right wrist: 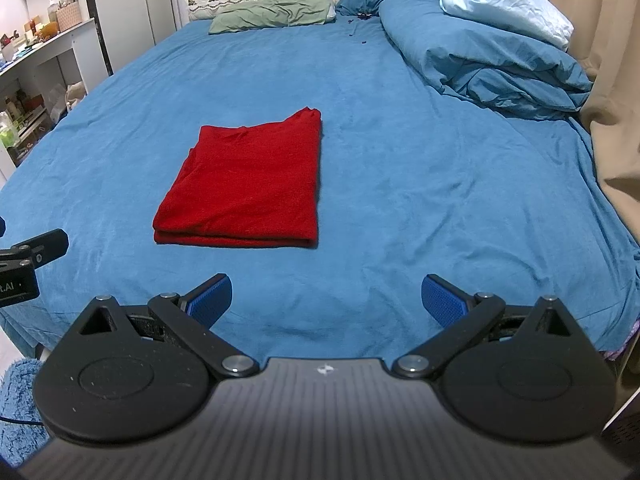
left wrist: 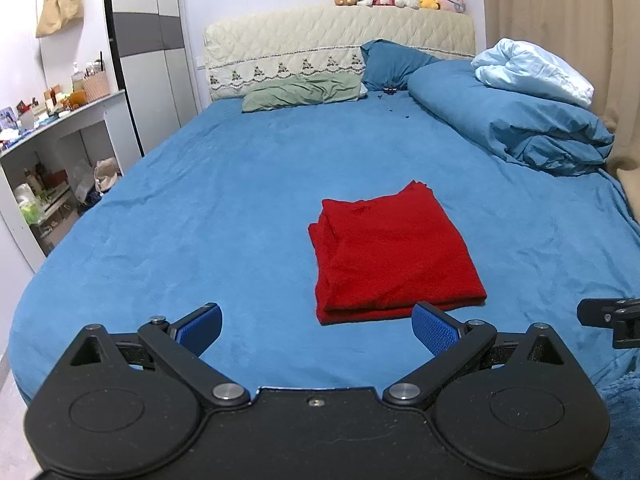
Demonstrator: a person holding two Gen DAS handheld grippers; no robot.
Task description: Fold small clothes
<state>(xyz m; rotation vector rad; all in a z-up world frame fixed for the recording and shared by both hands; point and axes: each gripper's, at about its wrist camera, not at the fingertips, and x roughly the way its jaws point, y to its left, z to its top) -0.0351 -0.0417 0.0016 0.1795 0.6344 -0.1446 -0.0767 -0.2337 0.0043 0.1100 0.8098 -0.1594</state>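
Where it lies folded, red garment (right wrist: pixel 244 184) lengthwise toward headboard (left wrist: pixel 340 40).

Both tools share one build. The left gripper (left wrist: pixel 316 330) has a matte black body with two rounded lobes, each bearing a shallow moulded disc, and triangular cut-outs above them. Black linkage arms pivot on silver round-headed pins and end in fingers faced with blue, finely dimpled pads (left wrist: pixel 434 328). A small screw sits at the centre of its flat plate. The right gripper (right wrist: pixel 326 300) differs in a ribbed grey-black centre panel carrying a small pale emblem, perhaps a logo. Dust specks dot the lobes
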